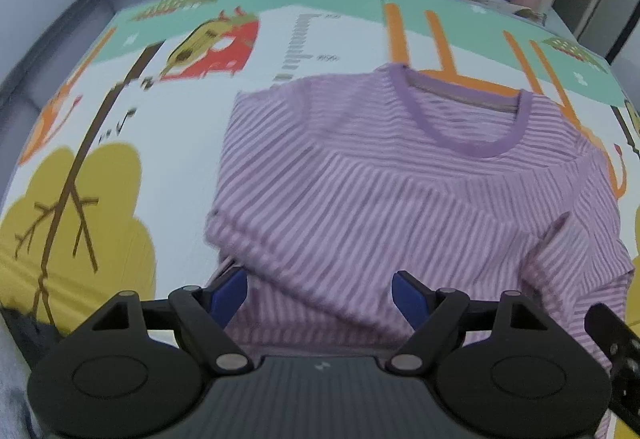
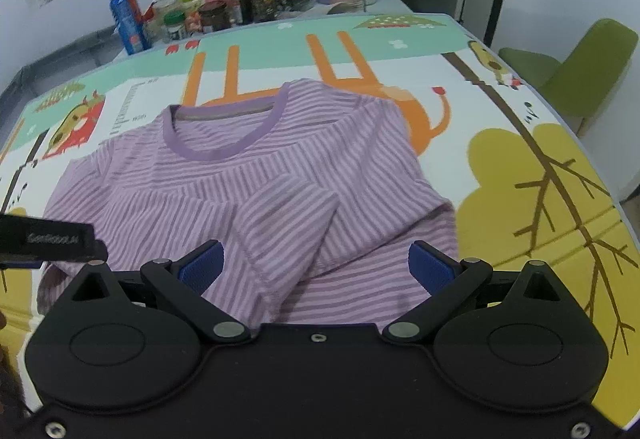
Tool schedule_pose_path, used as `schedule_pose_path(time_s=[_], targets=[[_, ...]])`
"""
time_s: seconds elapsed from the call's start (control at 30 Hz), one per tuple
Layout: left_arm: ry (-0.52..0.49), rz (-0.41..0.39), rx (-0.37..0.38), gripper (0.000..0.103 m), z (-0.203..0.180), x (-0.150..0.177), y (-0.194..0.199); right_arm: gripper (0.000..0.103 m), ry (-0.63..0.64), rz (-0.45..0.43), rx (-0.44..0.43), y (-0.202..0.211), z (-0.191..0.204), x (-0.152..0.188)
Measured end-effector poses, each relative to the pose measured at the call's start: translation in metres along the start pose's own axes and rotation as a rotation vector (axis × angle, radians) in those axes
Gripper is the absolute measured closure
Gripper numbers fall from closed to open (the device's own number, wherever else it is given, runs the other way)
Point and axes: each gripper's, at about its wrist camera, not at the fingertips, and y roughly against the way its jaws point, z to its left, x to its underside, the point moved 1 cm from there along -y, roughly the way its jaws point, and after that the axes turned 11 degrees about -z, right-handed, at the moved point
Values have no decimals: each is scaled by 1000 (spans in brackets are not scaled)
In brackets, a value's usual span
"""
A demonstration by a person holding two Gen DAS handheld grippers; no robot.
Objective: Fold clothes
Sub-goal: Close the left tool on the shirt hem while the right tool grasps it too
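My left gripper [image 1: 320,297] hangs over the near edge of the purple striped shirt [image 1: 400,191], jaws spread wide — the 2 blue pads [image 1: 228,297] stand apart with striped cloth showing between them, but neither pad presses on it. My right gripper [image 2: 318,269] is released too, its blue pads [image 2: 202,267] set wide over the shirt's lower part, nothing pinched.

The shirt lies face up on the cartoon play mat [image 2: 520,159] that covers the table, its collar [image 2: 228,127] toward the far side. Both sleeves are folded inward across the chest; in the right wrist view 1 sleeve cuff [image 2: 304,199] lies on top, angled toward my right gripper. The left wrist view is a little smeared, so the fabric's edges look soft there.

At the left edge of the right wrist view a black part of my other tool [image 2: 48,239] pokes in, just over the shirt's side. Behind the mat stands a crowd of bottles and jars [image 2: 224,7] — a blue can [image 2: 128,21] among them — and a green chair [image 2: 580,67] sits off to the right.
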Motion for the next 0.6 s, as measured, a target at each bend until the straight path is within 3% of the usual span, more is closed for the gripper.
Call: schedule_pose_path(time_s=[0.2,0.4,0.6], targets=[[91,50,29,21,23,12,-10,4,70,-1,25,-13,18,4],[97,46,9,22,31,12,-17,8,132,6,59,-30,25,4],[96,53,9,32,35,10,-26,16,196,17,49,-41,37,2]])
